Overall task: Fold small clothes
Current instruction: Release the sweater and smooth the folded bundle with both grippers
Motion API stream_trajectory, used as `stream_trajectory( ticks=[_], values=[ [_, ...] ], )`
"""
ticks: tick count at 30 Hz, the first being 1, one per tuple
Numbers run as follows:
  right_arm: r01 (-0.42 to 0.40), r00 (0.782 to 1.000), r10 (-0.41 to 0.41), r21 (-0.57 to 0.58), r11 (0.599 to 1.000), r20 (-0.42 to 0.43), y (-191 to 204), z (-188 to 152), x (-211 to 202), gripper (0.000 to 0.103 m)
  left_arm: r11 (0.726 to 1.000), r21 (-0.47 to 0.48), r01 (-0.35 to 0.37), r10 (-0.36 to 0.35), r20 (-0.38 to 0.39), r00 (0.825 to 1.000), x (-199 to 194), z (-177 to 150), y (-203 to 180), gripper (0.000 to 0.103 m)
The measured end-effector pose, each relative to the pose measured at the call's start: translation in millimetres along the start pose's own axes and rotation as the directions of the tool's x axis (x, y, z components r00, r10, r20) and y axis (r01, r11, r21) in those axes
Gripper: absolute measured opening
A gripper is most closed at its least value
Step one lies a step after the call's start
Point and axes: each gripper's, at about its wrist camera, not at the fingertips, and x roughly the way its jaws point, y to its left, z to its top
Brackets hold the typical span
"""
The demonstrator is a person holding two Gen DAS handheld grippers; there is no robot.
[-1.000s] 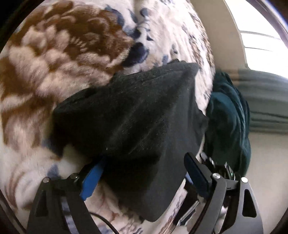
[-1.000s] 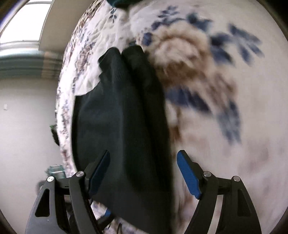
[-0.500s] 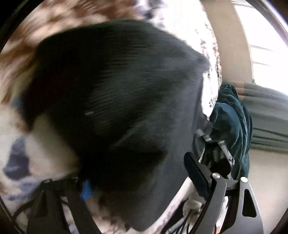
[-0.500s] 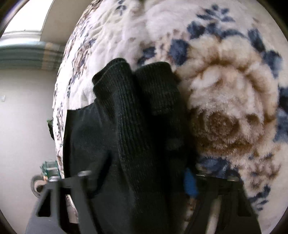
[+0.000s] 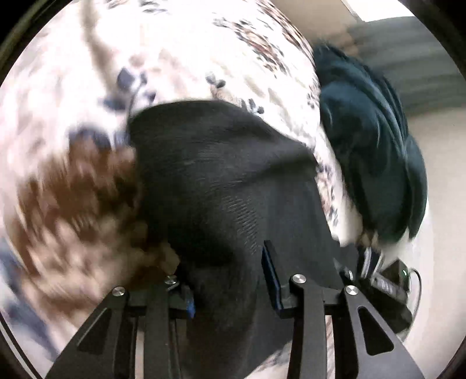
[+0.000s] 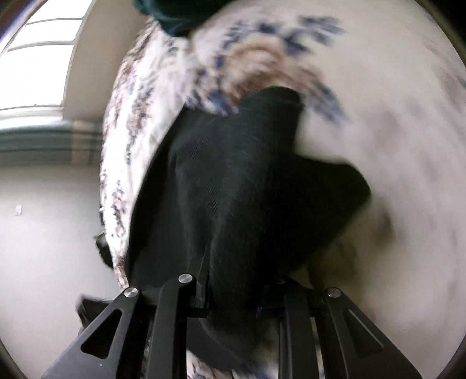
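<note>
A small black knit garment lies bunched on a fluffy floral blanket. In the left wrist view my left gripper has its fingers drawn close together, with a fold of the black cloth between them. In the right wrist view the same black garment rises in a hump off the blanket. My right gripper is shut on its near edge, and the cloth hides both pads. Both views are motion-blurred.
A dark teal garment lies heaped at the blanket's edge, and shows at the top of the right wrist view. Beyond the blanket's edge are pale floor, a bright window and some dark gear with cables.
Both grippers were open around the black garment a second ago. They moved in, closed on it, and the cloth is now lifted and bunched.
</note>
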Motion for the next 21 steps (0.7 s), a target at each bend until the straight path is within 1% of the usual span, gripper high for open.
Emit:
stream_trajectory(
  ticks=[1, 2, 3, 4, 5, 6, 7, 8, 10, 11, 12, 13, 14, 15, 16, 17, 18, 19, 21],
  values=[
    [0.016, 1.000, -0.016, 0.050, 0.999, -0.004, -9.9, -17.3, -2.1, 0.023, 1.000, 0.026, -0.013, 0.014, -0.032, 0.999, 2.9, 3.9, 1.5, 0.036],
    [0.022, 1.000, -0.021, 0.069, 0.997, -0.014, -15.1, -24.1, -1.2, 0.029, 0.998, 0.037, -0.045, 0.047, -0.058, 0.997, 4.7, 3.9, 4.8, 0.037],
    [0.047, 0.999, -0.044, 0.091, 0.995, -0.029, -21.8, -28.1, 0.0, 0.034, 0.998, 0.026, -0.060, 0.062, -0.077, 0.995, 6.1, 2.6, 8.7, 0.037],
    [0.079, 0.996, -0.074, 0.103, 0.992, -0.047, -27.4, -27.5, -0.6, 0.048, 0.999, 0.007, -0.052, 0.052, -0.080, 0.995, 5.7, -0.3, 11.8, 0.037],
    [0.079, 0.996, -0.074, 0.106, 0.991, -0.050, -28.1, -25.8, -1.0, 0.055, 0.998, -0.028, -0.048, 0.046, -0.070, 0.997, 2.9, -5.6, 16.2, 0.041],
    [0.072, 0.997, -0.069, 0.096, 0.993, -0.037, -29.0, -21.3, -7.8, 0.057, 0.997, -0.048, -0.055, 0.052, -0.060, 0.997, 1.1, -8.4, 17.1, 0.045],
    [0.092, 0.996, -0.091, 0.070, 0.993, -0.021, -27.1, -16.7, -14.2, 0.062, 0.995, -0.064, -0.073, 0.070, -0.048, 0.996, -2.3, -16.2, 18.7, 0.059],
    [0.105, 0.994, -0.105, 0.052, 0.993, -0.011, -26.2, -13.5, -19.3, 0.063, 0.992, -0.081, -0.095, 0.093, -0.027, 0.995, -6.8, -21.3, 19.0, 0.070],
    [0.094, 0.995, -0.093, 0.022, 0.995, -0.022, -24.7, -0.7, -29.1, 0.063, 0.988, -0.102, -0.114, 0.118, 0.034, 0.992, -17.9, -31.8, 17.2, 0.076],
    [0.099, 0.994, -0.098, 0.010, 0.995, -0.041, -25.9, 4.3, -29.8, 0.063, 0.986, -0.104, -0.134, 0.140, 0.060, 0.988, -22.3, -37.2, 17.2, 0.084],
    [0.107, 0.992, -0.108, -0.017, 0.994, -0.070, -23.8, 10.7, -27.0, 0.063, 0.981, -0.104, -0.162, 0.170, 0.071, 0.983, -22.8, -41.7, 18.6, 0.089],
    [0.111, 0.990, -0.114, -0.035, 0.993, -0.086, -24.0, 13.8, -25.5, 0.064, 0.977, -0.108, -0.183, 0.191, 0.068, 0.979, -21.7, -45.6, 25.2, 0.097],
    [0.124, 0.986, -0.129, -0.055, 0.991, -0.105, -23.2, 15.6, -23.0, 0.068, 0.970, -0.130, -0.208, 0.216, 0.054, 0.975, -16.7, -49.2, 32.4, 0.098],
    [0.145, 0.979, -0.154, -0.074, 0.987, -0.137, -20.6, 15.0, -17.7, 0.069, 0.965, -0.155, -0.212, 0.222, 0.048, 0.974, -14.3, -50.5, 38.2, 0.098],
    [0.145, 0.976, -0.155, -0.074, 0.987, -0.154, -17.9, 12.4, -15.8, 0.074, 0.964, -0.179, -0.198, 0.211, 0.053, 0.976, -12.2, -51.2, 42.0, 0.100],
    [0.146, 0.975, -0.156, -0.076, 0.986, -0.160, -19.4, 10.4, -18.0, 0.082, 0.963, -0.203, -0.179, 0.196, 0.066, 0.978, -9.0, -50.6, 45.6, 0.103],
    [0.162, 0.971, -0.174, -0.085, 0.983, -0.162, -18.8, 7.0, -18.8, 0.085, 0.963, -0.208, -0.174, 0.191, 0.066, 0.979, -7.1, -51.0, 47.4, 0.103],
    [0.180, 0.971, -0.190, -0.083, 0.980, -0.143, -21.5, 4.2, -22.0, 0.088, 0.962, -0.212, -0.174, 0.190, 0.061, 0.980, -3.0, -48.3, 47.5, 0.103],
    [0.197, 0.973, -0.200, -0.039, 0.980, -0.112, -34.4, 3.8, -25.5, 0.088, 0.958, -0.214, -0.191, 0.206, 0.053, 0.977, 3.2, -41.8, 44.6, 0.103]
  ],
)
